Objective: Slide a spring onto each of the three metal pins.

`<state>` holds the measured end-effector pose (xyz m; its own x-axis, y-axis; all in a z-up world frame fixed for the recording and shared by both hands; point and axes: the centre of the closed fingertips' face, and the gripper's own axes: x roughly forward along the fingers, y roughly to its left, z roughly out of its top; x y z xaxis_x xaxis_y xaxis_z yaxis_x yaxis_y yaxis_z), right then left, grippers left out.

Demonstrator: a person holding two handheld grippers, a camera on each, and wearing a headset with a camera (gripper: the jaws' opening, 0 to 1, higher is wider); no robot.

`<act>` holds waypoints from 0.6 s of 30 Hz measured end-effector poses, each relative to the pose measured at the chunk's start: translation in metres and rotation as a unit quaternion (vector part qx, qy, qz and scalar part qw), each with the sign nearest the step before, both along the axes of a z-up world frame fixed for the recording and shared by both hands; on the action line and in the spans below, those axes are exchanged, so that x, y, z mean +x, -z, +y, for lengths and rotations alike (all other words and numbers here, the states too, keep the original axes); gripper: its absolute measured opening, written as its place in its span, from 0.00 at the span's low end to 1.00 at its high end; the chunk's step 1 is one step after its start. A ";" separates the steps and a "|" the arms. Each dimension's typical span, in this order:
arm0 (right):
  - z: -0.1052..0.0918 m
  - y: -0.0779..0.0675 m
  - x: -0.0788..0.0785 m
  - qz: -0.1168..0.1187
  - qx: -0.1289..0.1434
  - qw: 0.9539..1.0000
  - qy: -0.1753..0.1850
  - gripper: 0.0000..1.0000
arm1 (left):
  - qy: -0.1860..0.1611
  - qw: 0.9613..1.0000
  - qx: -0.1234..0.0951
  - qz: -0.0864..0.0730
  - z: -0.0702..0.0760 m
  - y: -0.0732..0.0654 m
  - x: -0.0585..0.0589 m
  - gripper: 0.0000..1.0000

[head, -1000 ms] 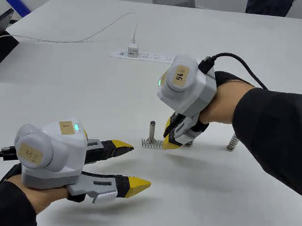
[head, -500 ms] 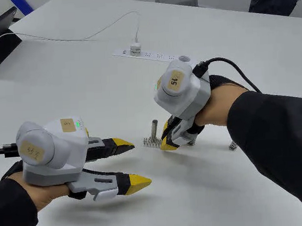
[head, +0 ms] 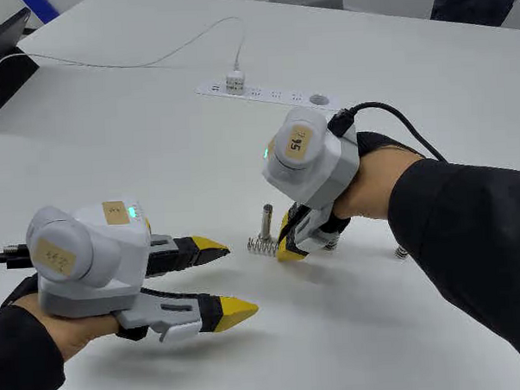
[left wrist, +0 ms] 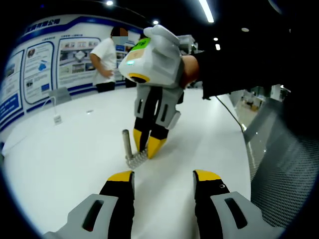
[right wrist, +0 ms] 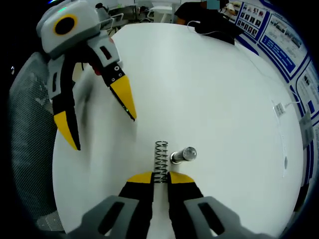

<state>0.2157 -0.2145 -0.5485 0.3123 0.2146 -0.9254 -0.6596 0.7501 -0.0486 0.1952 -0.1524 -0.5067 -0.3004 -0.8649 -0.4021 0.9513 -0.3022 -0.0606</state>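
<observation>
Right gripper point(right wrist: 160, 178) pinching a spring point(right wrist: 160, 160) right next to a pin point(right wrist: 183, 155)

So the right gripper's jaws were squeezed down narrow on the near end of the spring. The rest of the coil lay flat on the white table point(head: 154, 148), poking straight out ahead of the fingertips. The metal pin stood upright just to the right of the coil in the right gripper view, pretty much touching it, with no spring on it. The left gripper point(head: 233, 278) hung off to the side with its jaws spread wide and nothing between them, tips aimed at the pin but well short of it. There was loads of bare tabletop around both sets of fingers. In the left gripper view the table's edge ran along to the right of its fingers, well clear.
</observation>
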 end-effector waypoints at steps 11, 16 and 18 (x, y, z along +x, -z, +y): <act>0.010 -0.010 -0.011 0.003 0.004 1.000 -0.013 0.12 | -0.003 1.000 0.000 0.000 0.000 0.000 0.002 0.47; 0.017 -0.019 -0.016 0.000 0.013 1.000 -0.018 0.12 | -0.003 1.000 -0.001 -0.002 -0.002 -0.001 0.002 0.46; 0.019 -0.020 -0.017 0.001 0.017 1.000 -0.022 0.12 | -0.002 1.000 -0.002 -0.003 -0.002 -0.002 0.002 0.46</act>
